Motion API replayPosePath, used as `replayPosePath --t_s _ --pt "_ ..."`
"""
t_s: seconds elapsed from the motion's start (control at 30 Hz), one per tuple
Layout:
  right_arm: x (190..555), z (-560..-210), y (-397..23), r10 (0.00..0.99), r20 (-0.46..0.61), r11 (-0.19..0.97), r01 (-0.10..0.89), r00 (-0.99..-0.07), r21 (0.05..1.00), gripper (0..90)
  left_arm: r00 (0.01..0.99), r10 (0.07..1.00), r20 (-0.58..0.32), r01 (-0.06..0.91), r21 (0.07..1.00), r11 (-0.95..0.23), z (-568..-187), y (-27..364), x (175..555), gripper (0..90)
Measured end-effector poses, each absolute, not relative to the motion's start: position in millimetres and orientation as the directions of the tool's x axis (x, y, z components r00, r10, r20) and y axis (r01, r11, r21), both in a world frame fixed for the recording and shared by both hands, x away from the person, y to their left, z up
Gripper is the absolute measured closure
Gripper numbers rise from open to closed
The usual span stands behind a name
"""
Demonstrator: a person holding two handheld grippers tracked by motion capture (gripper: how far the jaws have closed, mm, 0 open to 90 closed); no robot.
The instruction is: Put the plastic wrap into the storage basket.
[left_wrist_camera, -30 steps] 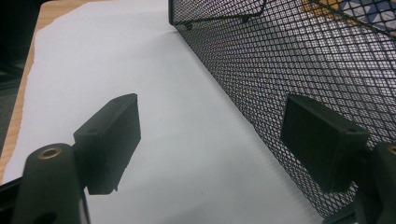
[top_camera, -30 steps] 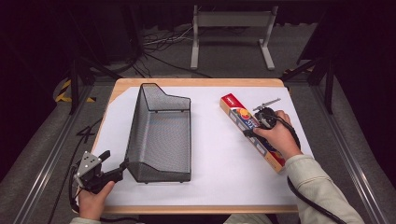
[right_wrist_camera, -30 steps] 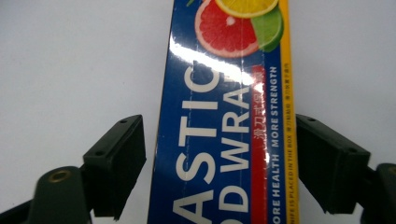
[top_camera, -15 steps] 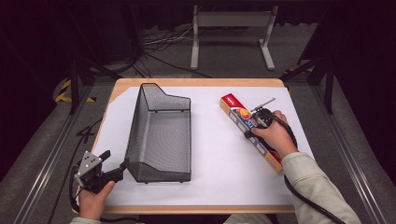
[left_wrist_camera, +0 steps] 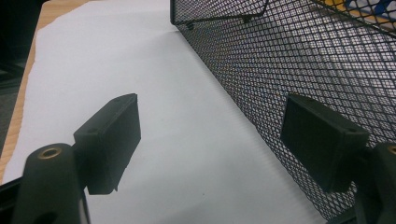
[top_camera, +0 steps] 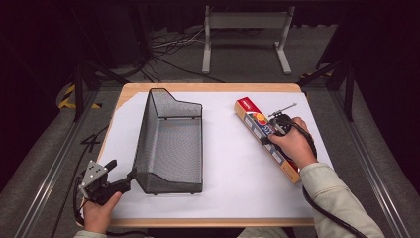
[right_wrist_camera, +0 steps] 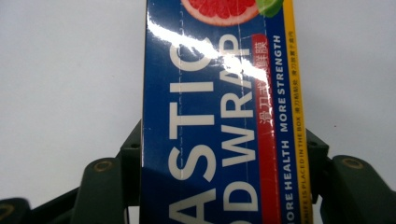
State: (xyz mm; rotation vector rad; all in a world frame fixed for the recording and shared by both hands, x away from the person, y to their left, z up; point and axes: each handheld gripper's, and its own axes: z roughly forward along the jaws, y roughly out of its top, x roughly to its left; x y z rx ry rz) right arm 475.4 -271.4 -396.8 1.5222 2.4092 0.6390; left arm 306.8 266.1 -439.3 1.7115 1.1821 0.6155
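Right hand-held gripper [top_camera: 271,135] has just closed, clamping the long blue-and-red cardboard plastic-wrap box [top_camera: 257,130]; left hand-held gripper [top_camera: 119,174] gapes. Risk: off-centre grip lets the box pivot when lifted.

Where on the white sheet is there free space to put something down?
The widest bare strip of the white sheet lies between the mesh basket and the plastic wrap box. A narrower strip runs along the basket's left wall. It is crowded at the basket's near left corner by the left gripper, and around the right gripper.

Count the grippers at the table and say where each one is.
2. The left gripper is open at the mesh basket's near left corner; the right gripper is shut on the plastic wrap box.
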Motion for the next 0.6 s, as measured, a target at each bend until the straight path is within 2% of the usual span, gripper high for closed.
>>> replayPosePath --t_s 0.33,0.6 --pt "463.1 -361.2 -268.7 0.916 0.122 0.271 0.813 -0.382 0.516 40.3 0.380 0.919 -0.104 0.446 0.891 -0.083 -439.4 267.8 307.6 21.5" --pt "456.6 -342.6 -265.5 0.915 0.102 0.283 0.800 -0.391 0.530 40.2 0.374 0.921 -0.109 0.448 0.891 -0.077 -439.6 268.5 307.8 21.7"
